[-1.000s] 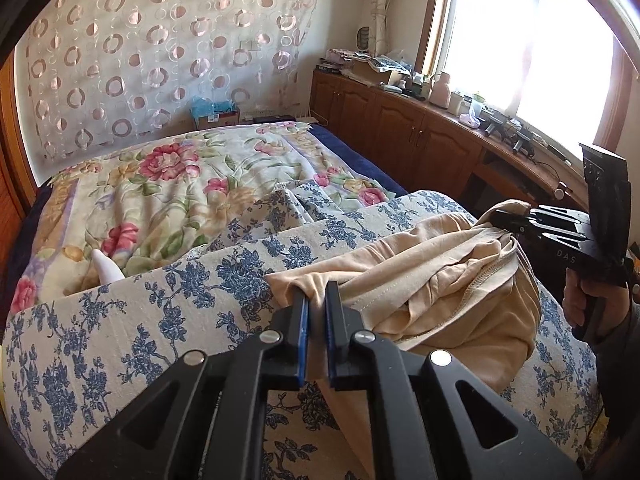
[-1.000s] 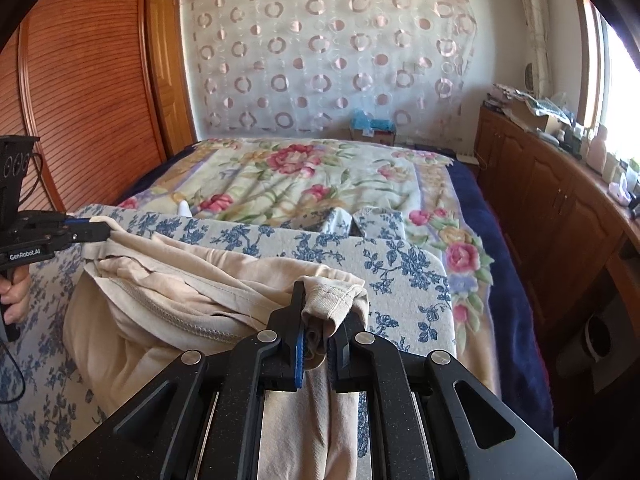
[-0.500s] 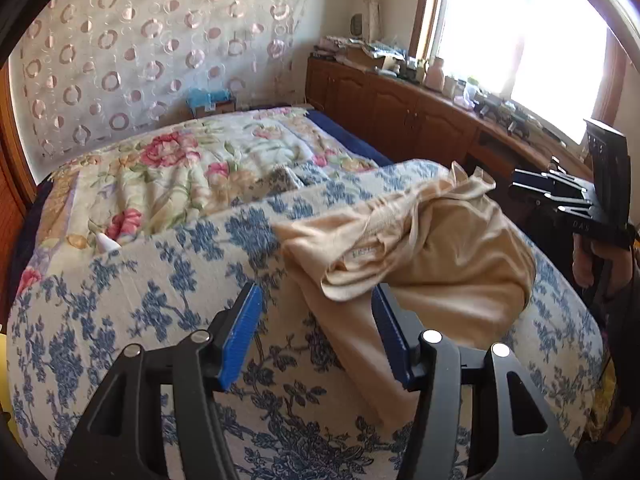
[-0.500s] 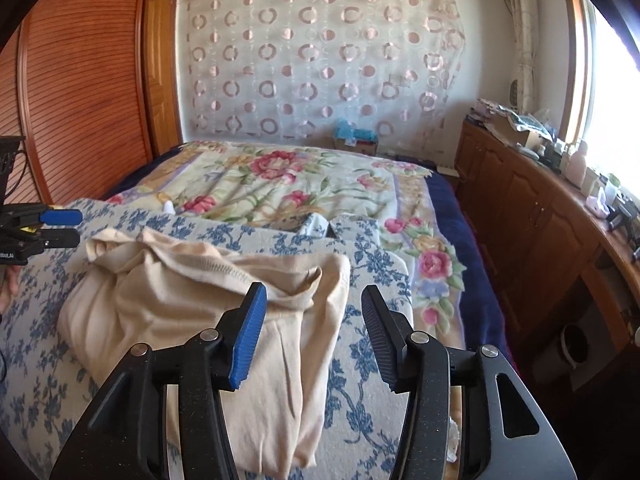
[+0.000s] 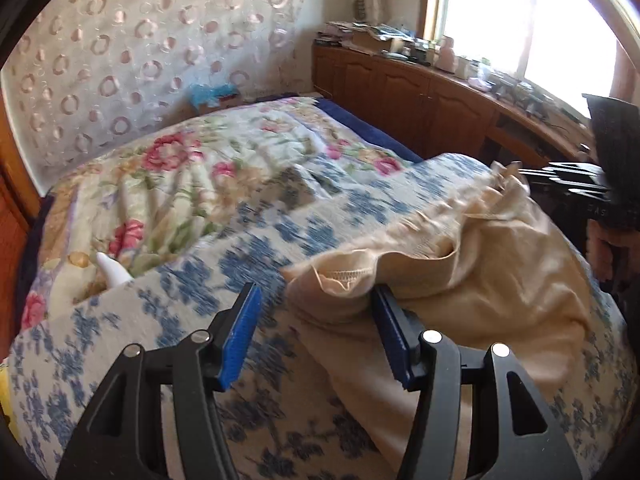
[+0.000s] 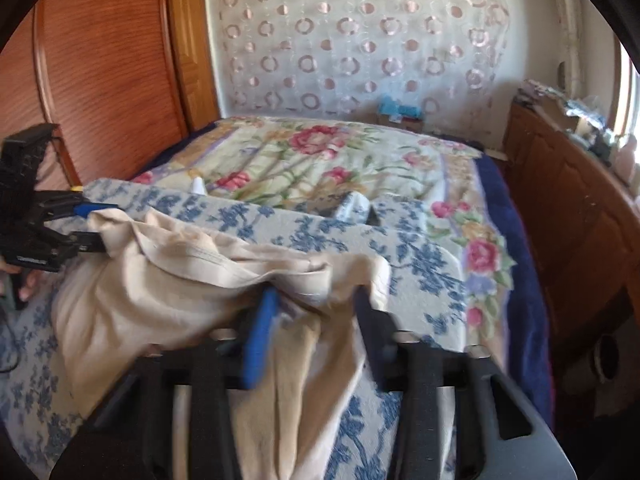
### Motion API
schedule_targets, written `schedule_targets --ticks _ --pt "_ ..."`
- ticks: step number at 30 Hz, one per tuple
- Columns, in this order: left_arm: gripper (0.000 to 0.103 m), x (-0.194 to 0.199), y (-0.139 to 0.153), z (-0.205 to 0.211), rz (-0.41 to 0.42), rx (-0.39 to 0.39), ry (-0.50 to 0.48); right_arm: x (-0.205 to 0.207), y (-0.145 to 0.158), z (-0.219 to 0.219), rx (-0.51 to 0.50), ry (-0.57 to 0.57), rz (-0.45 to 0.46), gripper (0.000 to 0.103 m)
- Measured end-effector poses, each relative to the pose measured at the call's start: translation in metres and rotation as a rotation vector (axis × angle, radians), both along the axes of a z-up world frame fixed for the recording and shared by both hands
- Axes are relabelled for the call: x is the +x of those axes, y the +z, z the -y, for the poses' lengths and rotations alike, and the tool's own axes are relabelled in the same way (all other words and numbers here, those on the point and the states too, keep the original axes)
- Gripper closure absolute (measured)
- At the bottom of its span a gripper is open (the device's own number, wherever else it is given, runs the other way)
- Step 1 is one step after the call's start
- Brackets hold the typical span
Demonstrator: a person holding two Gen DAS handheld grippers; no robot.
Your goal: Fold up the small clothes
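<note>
Garment (image 5: pixel 492 280) lying crumpled on the near cover (image 5: pixel 192 312) of the bed, quilt (image 5: pixel 192 184) spread behind that cover, curtain (image 6: pixel 360 36) behind the bed, cabinets (image 5: pixel 404 104) along its right under the window (image 5: pixel 532 20), wardrobe (image 6: pixel 108 64) on its left

Beige garment (image 5: pixel 492 280): one
Blue-flowered cover (image 5: pixel 192 320): one
Rose-patterned quilt (image 5: pixel 192 184): one
Bed (image 6: pixel 492 184): one
Gripper: two, left gripper (image 5: pixel 316 336) and right gripper (image 6: pixel 316 328)
Window (image 5: pixel 532 20): one, at 1 o'clock
</note>
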State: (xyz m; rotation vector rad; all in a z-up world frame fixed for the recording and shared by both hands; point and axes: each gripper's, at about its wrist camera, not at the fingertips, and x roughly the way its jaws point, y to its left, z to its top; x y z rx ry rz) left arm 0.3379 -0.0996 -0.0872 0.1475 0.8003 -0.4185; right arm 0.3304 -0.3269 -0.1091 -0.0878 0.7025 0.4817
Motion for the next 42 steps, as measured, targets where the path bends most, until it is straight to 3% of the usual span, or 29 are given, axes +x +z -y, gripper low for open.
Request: schedule_targets --ticks 2,4,6,10,15,16,17,19,20,23,31,34,37,42 --pt "0.047 0.007 0.002 -0.005 0.04 0.035 0.073 0.001 0.005 0.003 0.015 -0.027 0.034 0.103" --pt "0.047 0.011 0.005 -0.015 0.058 0.03 0.126 0.008 0.009 0.013 -0.035 -0.191 0.049 0.103" --pt "0.047 0.013 0.006 -0.022 0.051 0.01 0.144 0.011 0.011 0.022 -0.019 -0.254 0.053 0.103" --pt "0.047 0.007 0.003 -0.025 0.034 -0.003 0.126 0.013 0.006 0.02 -0.057 -0.259 0.03 0.103" --pt "0.047 -0.001 0.001 -0.019 -0.025 -0.082 0.08 0.014 0.007 0.018 -0.051 -0.264 0.009 0.1" --pt "0.047 -0.002 0.0 -0.018 -0.035 -0.089 0.07 0.012 0.008 0.018 -0.058 -0.276 0.015 0.092" --pt "0.047 -0.003 0.0 -0.017 -0.04 -0.091 0.063 0.009 0.008 0.019 -0.06 -0.28 0.019 0.073" --pt "0.047 -0.003 -0.003 -0.013 -0.05 -0.09 0.051 0.005 0.011 0.018 -0.029 -0.269 0.024 0.049" --pt "0.047 -0.002 -0.005 -0.012 -0.058 -0.089 0.048 0.002 0.012 0.017 -0.02 -0.264 0.023 0.043" --pt "0.047 0.004 -0.013 -0.008 -0.097 -0.09 0.039 0.0 0.01 0.013 -0.006 -0.235 -0.003 0.038" --pt "0.048 0.006 -0.023 -0.005 -0.128 -0.11 0.024 0.01 -0.025 0.016 0.048 -0.235 -0.16 0.038" --pt "0.073 0.003 -0.024 0.002 -0.137 -0.13 -0.018 0.01 -0.026 0.015 0.06 -0.223 -0.169 0.037" --pt "0.082 0.002 -0.023 0.006 -0.147 -0.143 -0.029 0.008 -0.027 0.008 0.044 -0.209 -0.173 0.037" --pt "0.095 0.0 -0.019 0.006 -0.137 -0.163 -0.043 0.003 -0.028 -0.005 0.023 -0.155 -0.168 0.059"
